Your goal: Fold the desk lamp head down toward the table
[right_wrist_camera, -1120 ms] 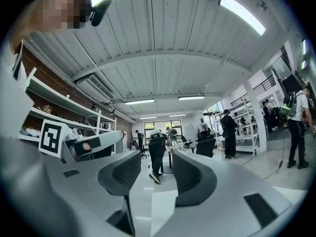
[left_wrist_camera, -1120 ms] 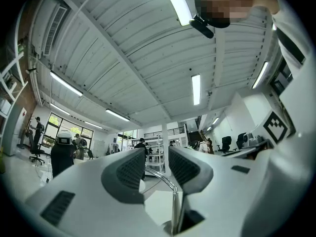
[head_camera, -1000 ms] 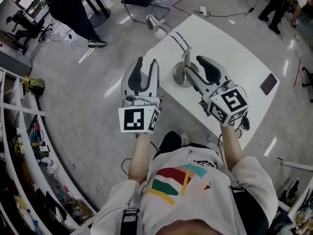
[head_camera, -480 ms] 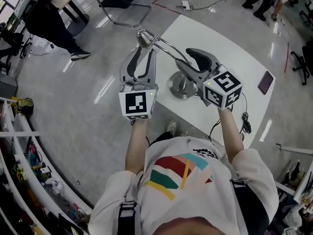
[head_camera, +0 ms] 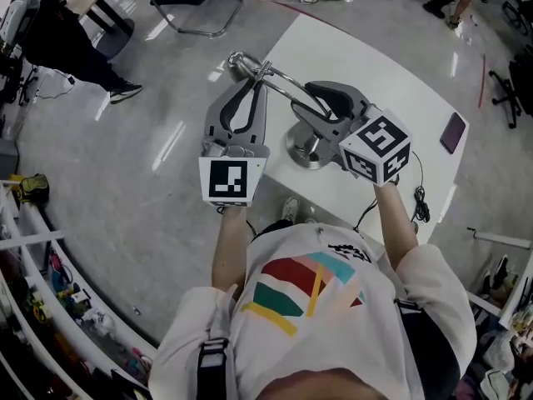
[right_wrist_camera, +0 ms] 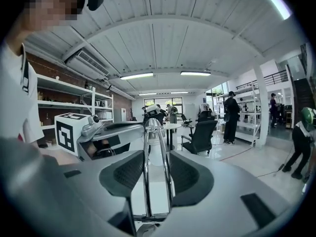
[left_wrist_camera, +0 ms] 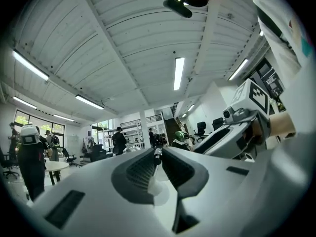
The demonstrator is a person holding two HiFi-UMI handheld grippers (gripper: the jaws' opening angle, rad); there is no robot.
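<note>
White table [head_camera: 391, 73] | left claw [left_wrist_camera: 157, 154] clamps lamp head [head_camera: 237, 59] | right claw [right_wrist_camera: 157, 157] clamps arm [right_wrist_camera: 146, 181]

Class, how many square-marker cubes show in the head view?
2: one cube on the left gripper, beside the table; another cube on the right gripper, above it.

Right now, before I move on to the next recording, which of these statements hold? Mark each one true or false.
1. Two chrome rods of the lamp stand between the right gripper's jaws. True.
2. The lamp lies tipped on its side. False: its base stands flat on the white table.
3. A dark phone lies on the table. True.
4. The left gripper's jaws gape wide, clear of the lamp. False: they are nearly together, pinching the lamp near its head.
</note>
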